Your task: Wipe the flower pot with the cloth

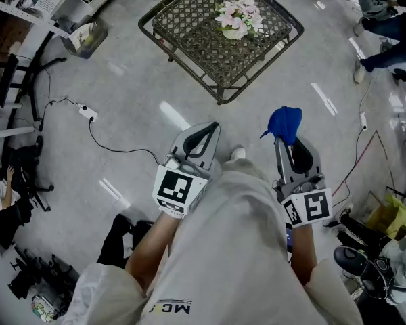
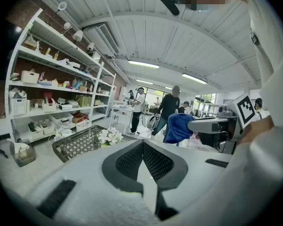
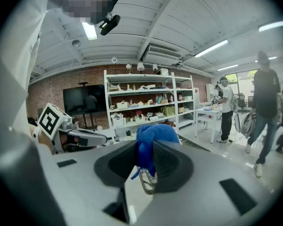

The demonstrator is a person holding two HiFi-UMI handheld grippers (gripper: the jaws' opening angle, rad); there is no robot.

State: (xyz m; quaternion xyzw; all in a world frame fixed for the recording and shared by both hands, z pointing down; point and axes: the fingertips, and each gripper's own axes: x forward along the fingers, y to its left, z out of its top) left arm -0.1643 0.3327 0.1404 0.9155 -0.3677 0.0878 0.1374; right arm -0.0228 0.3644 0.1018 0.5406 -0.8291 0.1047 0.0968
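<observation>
A pot of pink and white flowers [image 1: 238, 17] stands on a low dark metal lattice table [image 1: 189, 36] ahead of me; the left gripper view shows the flowers [image 2: 109, 136] at the left. My right gripper [image 1: 288, 143] is shut on a bunched blue cloth [image 1: 284, 124], which sticks up between its jaws [image 3: 149, 147]. My left gripper [image 1: 204, 135] is shut with nothing in it, its jaws pressed together [image 2: 142, 145]. Both grippers are held in front of my body, well short of the table. The blue cloth [image 2: 179, 127] also shows in the left gripper view, at the right.
White shelves [image 2: 52, 98] with boxes line the left wall, and a small bin [image 1: 86, 38] stands by them. A power strip and cable [image 1: 88, 114] lie on the grey floor. Several people [image 2: 170, 108] stand behind the table. Bags and gear [image 1: 382, 246] sit at my right.
</observation>
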